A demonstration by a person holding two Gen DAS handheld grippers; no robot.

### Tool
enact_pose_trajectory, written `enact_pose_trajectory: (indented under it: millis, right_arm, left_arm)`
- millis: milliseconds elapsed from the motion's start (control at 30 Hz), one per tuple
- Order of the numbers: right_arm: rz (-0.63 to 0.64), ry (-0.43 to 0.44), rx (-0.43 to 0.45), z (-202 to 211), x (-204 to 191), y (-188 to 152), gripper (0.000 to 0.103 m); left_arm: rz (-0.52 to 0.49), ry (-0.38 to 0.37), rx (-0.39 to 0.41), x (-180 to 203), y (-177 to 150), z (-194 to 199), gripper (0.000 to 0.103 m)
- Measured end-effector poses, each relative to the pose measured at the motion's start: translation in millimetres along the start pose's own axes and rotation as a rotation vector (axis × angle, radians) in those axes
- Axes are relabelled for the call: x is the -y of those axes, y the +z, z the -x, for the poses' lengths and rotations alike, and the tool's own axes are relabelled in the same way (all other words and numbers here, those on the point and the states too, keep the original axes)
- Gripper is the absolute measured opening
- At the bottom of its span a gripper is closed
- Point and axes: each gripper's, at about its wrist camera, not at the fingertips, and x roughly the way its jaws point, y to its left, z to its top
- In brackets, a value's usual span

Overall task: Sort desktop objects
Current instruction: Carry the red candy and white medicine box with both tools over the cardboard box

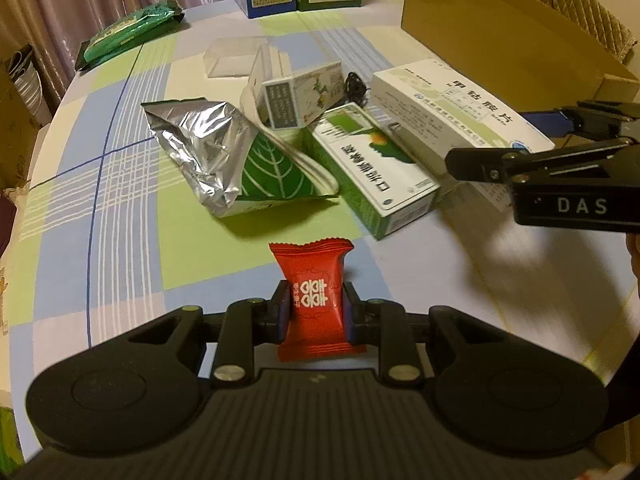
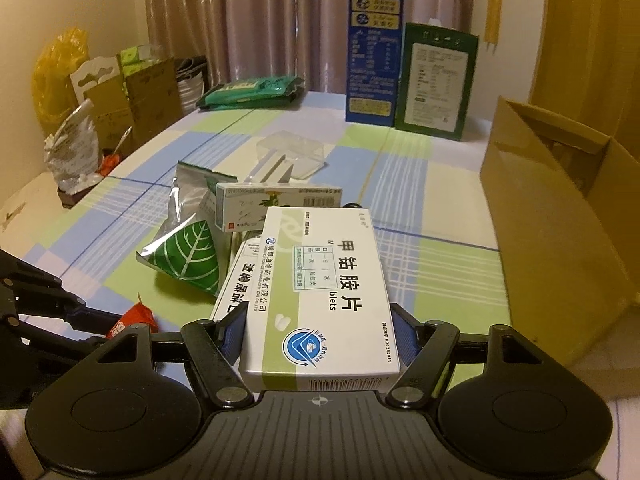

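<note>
Open cardboard box [image 2: 560, 216], contents unclear, medicine box [image 2: 320, 292] in right tool [image 2: 320, 340]

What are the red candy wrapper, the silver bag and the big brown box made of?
Red candy wrapper: looks like thin glossy plastic film, with crimped zigzag ends.
Silver bag: seemingly metallised foil, shiny, sharply creased, torn open.
Brown box: corrugated cardboard by the look, matte tan, flaps folded open.

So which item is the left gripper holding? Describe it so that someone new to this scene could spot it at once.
On the checked tablecloth, nearest the camera and in front of the torn silver foil bag, the left gripper is shut on a red candy wrapper. It is the only red thing there, small with crimped ends and white characters; its neighbours are green and white boxes.
</note>
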Motion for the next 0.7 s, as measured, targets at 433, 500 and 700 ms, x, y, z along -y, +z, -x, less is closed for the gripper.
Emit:
enact_pose_trajectory:
  millis: [433,500,700]
  right_arm:
    - [-0.056,-0.064,0.062,64.7,27.2,-0.4,0.068]
    - [-0.066,-0.081,0.075,76.4,35.5,1.4,0.068]
    - [-0.102,-0.124,0.106,104.6,65.7,5.7,0.068]
  left_arm:
    - [-0.025,-0.05,0.061,51.1,19.8,37.2,0.021]
    - [-0.037,-0.062,0.073,62.9,26.8,41.7,0.021]
    - [-0.065,-0.099,0.111,98.5,50.7,52.4,0.021]
